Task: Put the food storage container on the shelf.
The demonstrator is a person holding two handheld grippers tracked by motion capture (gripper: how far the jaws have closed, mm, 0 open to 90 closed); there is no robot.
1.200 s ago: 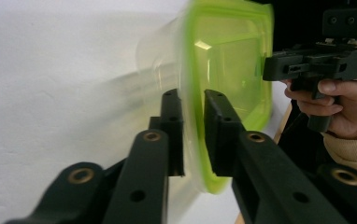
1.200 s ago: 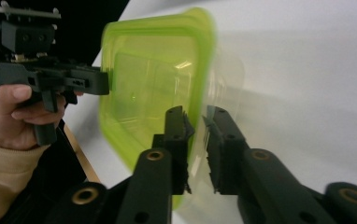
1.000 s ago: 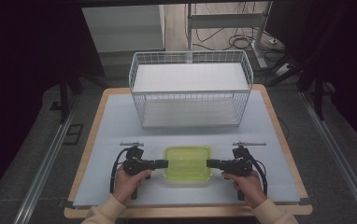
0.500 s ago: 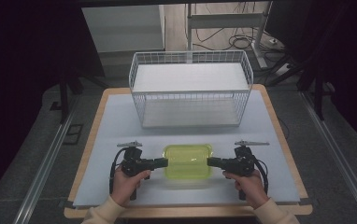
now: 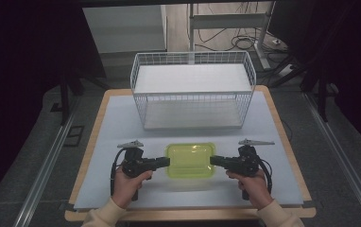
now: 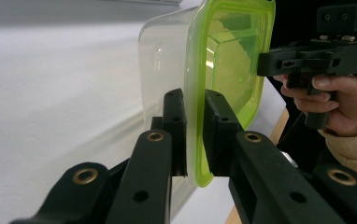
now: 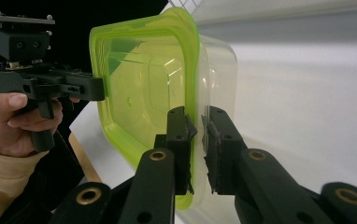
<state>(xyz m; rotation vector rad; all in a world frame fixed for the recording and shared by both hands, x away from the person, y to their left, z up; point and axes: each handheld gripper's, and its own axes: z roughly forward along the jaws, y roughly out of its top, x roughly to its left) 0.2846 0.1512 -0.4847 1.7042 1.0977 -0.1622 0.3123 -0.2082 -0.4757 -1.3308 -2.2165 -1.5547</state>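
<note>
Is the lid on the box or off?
On. The green lid covers the clear box, and both grippers pinch its rim at opposite ends.

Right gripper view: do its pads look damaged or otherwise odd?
Yes. The black pads of the right gripper look ragged and torn along their inner edges, where they clamp the green lid's rim. The container itself sits level, lid on, nothing spilled.

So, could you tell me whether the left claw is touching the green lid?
Touching. The left gripper view shows the left claw with both jaws pressed against the green lid rim.
</note>
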